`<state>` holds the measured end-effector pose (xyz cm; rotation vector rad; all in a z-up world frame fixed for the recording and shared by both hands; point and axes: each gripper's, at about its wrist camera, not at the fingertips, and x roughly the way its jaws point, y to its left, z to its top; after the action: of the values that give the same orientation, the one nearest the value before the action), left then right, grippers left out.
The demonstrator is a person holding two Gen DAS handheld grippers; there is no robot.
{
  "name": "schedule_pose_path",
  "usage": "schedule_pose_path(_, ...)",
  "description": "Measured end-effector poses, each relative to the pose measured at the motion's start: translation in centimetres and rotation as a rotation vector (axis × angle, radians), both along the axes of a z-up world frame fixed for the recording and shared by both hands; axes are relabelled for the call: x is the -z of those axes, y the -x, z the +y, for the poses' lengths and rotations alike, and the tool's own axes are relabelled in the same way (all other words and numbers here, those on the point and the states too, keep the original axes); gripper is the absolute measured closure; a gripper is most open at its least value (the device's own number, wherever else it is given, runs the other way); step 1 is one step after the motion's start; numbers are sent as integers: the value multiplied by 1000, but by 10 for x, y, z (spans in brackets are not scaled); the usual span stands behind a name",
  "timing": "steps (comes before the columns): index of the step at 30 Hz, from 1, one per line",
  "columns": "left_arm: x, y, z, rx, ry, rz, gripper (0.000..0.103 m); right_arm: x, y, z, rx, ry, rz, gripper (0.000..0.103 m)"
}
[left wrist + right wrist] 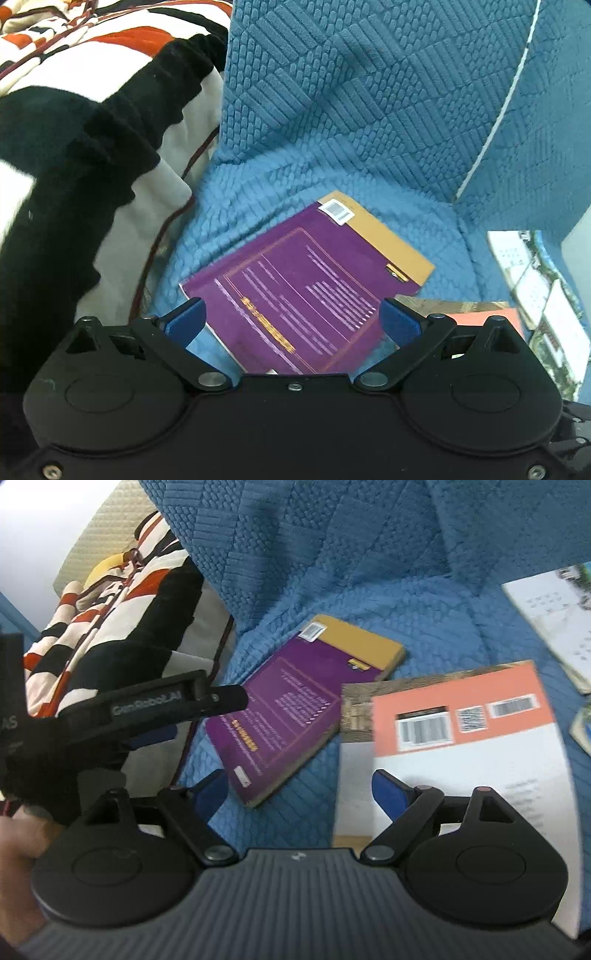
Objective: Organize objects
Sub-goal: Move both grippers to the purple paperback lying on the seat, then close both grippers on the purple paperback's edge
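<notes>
Both sets of fingers wide, holding nothing; left gripper [291,317] straddles the purple book [295,291], likely first pick; right gripper [299,794] hangs over the orange-and-white book [461,746] overlapping it.

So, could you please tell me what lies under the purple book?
The purple book rests on the blue quilted cover. Its corner overlaps the orange-and-white book. Whatever lies beneath it is hidden.
</notes>
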<state>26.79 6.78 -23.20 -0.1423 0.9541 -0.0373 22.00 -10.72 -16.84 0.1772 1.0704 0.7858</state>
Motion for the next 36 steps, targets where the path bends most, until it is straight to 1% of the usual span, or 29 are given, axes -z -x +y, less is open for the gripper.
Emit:
schedule_pose_path(1, 1, -4, 3, 0, -2, 5, 3, 1, -2, 4, -7, -6, 15, 25)
schedule_pose_path(4, 9, -19, 12, -15, 5, 35, 3, 5, -6, 15, -28, -17, 24, 25)
schedule_pose_path(6, 16, -31, 18, -20, -10, 57, 3, 9, -8, 24, -43, -17, 34, 25)
schedule_pose_path(9, 29, -49, 27, -38, -22, 122, 8, 15, -11, 35, -53, -13, 53, 25)
schedule_pose_path(13, 40, -65, 45, -76, 21, 162, 8, 23, -16, 47, -64, -5, 66, 25)
schedule_pose_path(16, 48, -70, 56, -121, 14, 180, 12, 29, -19, 54, -68, -5, 86, 25)
schedule_pose_path(17, 50, -71, 59, -132, 24, 189, 13, 31, -21, 56, -69, -7, 90, 25)
schedule_pose_path(19, 56, -72, 65, -145, 64, 222, 19, 35, -23, 58, -65, -6, 90, 25)
schedule_pose_path(21, 57, -73, 70, -155, 104, 229, 19, 41, -26, 61, -58, -1, 103, 25)
schedule_pose_path(22, 58, -72, 74, -168, 119, 233, 19, 44, -28, 61, -49, 0, 113, 29)
schedule_pose_path(24, 59, -71, 80, -195, 140, 245, 20, 44, -29, 61, -51, -4, 92, 29)
schedule_pose_path(25, 59, -70, 84, -206, 164, 242, 20, 45, -30, 61, -50, -10, 95, 29)
schedule_pose_path(27, 59, -68, 90, -232, 220, 237, 19, 45, -33, 59, -39, -35, 110, 29)
schedule_pose_path(30, 60, -65, 96, -273, 273, 227, 19, 46, -37, 58, -22, -67, 136, 26)
schedule_pose_path(32, 61, -63, 98, -286, 330, 222, 19, 47, -38, 57, -8, -77, 142, 26)
schedule_pose_path(36, 62, -61, 104, -320, 410, 217, 19, 49, -40, 51, 24, -121, 167, 26)
